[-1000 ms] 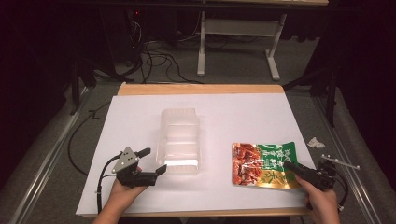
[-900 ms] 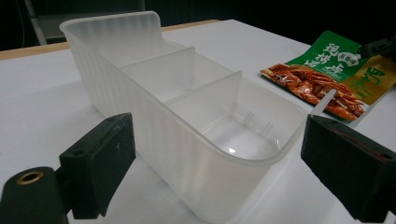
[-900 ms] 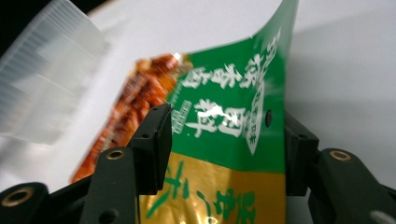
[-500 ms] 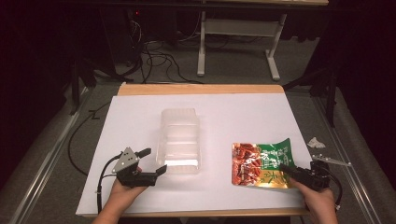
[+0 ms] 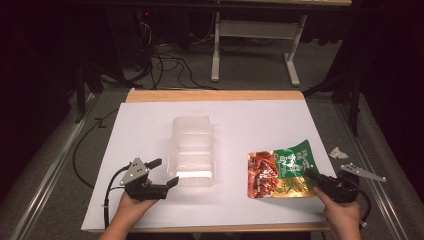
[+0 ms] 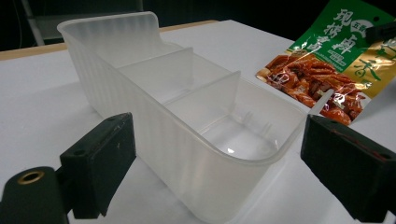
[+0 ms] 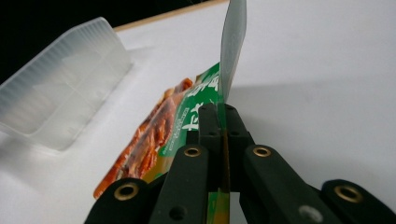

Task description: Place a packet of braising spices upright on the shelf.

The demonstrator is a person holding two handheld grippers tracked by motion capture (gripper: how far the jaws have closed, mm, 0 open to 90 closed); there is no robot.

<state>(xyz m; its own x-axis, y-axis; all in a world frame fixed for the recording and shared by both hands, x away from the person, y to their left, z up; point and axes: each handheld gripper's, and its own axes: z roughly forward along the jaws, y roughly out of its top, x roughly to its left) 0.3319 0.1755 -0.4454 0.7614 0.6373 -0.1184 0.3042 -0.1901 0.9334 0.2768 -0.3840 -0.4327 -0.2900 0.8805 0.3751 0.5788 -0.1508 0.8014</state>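
Note:
A clear plastic tray with three compartments lies in the middle of the white table. My left gripper is open just off its near left corner; in the left gripper view the tray's near end sits between the two jaws. A green and red snack pouch lies to the right of the tray. My right gripper is shut on the pouch's right edge, and in the right gripper view the pouch stands on edge between the closed jaws, one corner lifted.
A crumpled white scrap lies off the table's right edge. Cables and a white stand sit on the floor beyond the far wooden edge. Dark floor surrounds the table on both sides.
My right gripper slid left onto the pouch's right edge and shut on it, lifting that edge. The left gripper and tray stayed where they were.

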